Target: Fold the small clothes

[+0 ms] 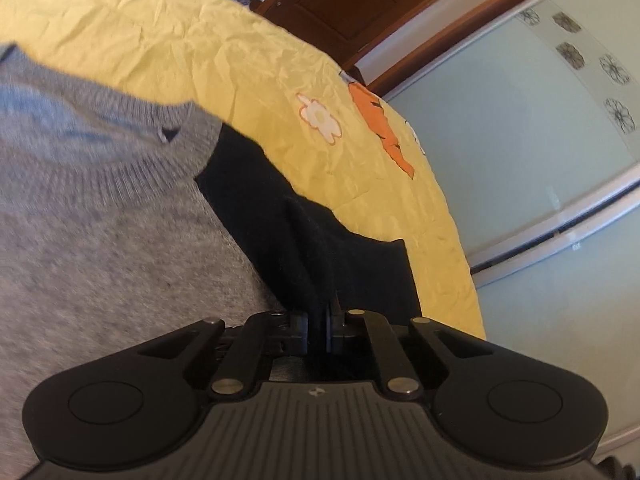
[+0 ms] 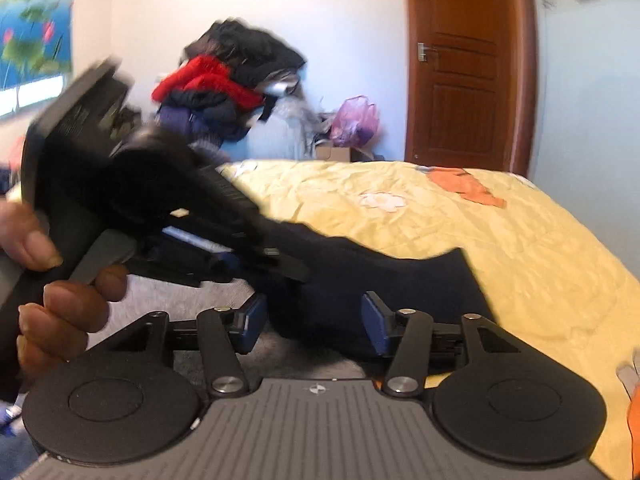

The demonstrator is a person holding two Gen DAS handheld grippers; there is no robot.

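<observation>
A black sock (image 1: 304, 220) lies stretched across a grey knit sweater (image 1: 100, 220) and the yellow bedspread (image 1: 224, 52). My left gripper (image 1: 318, 326) is shut on the sock's near end, dark cloth pinched between its blue pads. In the right wrist view the same sock (image 2: 380, 276) hangs from the left gripper (image 2: 288, 266), which a person's hand (image 2: 60, 300) holds at the left. My right gripper (image 2: 314, 326) is open, its blue pads (image 2: 252, 326) on either side of the sock's lower part without touching it.
The bedspread (image 2: 500, 248) has flower and carrot prints. A heap of clothes (image 2: 232, 80) and a pink bag (image 2: 356, 120) stand by the far wall. A brown door (image 2: 468, 68) is behind the bed, and a pale sliding wardrobe (image 1: 540, 140) stands to the right.
</observation>
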